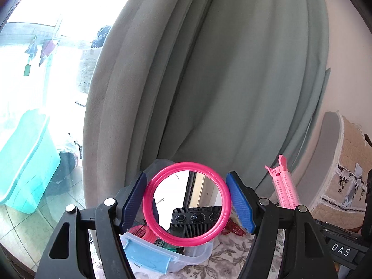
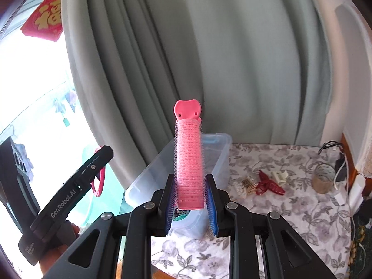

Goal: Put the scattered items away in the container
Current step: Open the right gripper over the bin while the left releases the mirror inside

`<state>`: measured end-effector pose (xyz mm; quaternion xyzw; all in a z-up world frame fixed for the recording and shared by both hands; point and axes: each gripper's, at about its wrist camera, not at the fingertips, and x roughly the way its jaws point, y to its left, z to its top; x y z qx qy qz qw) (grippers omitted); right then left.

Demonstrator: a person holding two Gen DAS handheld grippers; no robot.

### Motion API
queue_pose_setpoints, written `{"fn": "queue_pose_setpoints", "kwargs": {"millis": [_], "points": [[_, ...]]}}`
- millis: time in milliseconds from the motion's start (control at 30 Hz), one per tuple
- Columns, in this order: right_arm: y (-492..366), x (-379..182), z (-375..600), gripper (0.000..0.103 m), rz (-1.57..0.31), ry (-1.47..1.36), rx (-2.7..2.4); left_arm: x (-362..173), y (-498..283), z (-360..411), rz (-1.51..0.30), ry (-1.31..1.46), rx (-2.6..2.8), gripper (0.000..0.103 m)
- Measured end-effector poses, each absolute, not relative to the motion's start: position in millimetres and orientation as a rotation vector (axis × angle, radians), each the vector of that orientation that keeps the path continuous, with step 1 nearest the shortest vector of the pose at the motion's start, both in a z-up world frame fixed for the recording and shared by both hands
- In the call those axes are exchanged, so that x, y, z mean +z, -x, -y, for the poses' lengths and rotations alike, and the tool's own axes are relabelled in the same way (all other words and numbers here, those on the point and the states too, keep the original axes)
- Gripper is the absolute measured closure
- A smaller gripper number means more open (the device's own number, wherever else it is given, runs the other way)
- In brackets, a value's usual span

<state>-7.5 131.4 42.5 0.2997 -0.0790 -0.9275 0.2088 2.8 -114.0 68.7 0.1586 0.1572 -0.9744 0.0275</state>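
My left gripper (image 1: 187, 202) is shut on a round mirror with a pink rim (image 1: 186, 201), held above the clear plastic container (image 1: 197, 255), which holds several small items. My right gripper (image 2: 189, 205) is shut on a pink hair-roller clip (image 2: 188, 160), held upright in front of the container (image 2: 219, 148). The roller clip also shows at the right of the left wrist view (image 1: 284, 186). The left gripper body (image 2: 76, 186) with the mirror's rim (image 2: 100, 181) shows at the left of the right wrist view.
On the flowered tablecloth (image 2: 290, 209) lie a red hair claw (image 2: 269, 182), a beige comb clip (image 2: 244, 186), a small white clip (image 2: 279, 176) and a glass jar (image 2: 324, 177). Chargers and cables (image 2: 341, 174) sit far right. A green curtain (image 2: 209, 58) hangs behind.
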Motion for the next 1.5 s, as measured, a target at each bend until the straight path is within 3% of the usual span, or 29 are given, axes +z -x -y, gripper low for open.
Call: {"fn": "queue_pose_setpoints", "kwargs": {"millis": [633, 1500], "points": [[55, -15, -59, 0.076, 0.108, -1.03, -2.454, 26, 51, 163, -0.588, -0.657, -2.922, 0.031], [82, -39, -46, 0.076, 0.11, -1.128, -2.412, 29, 118, 183, -0.588, -0.779, -2.884, 0.031]]}}
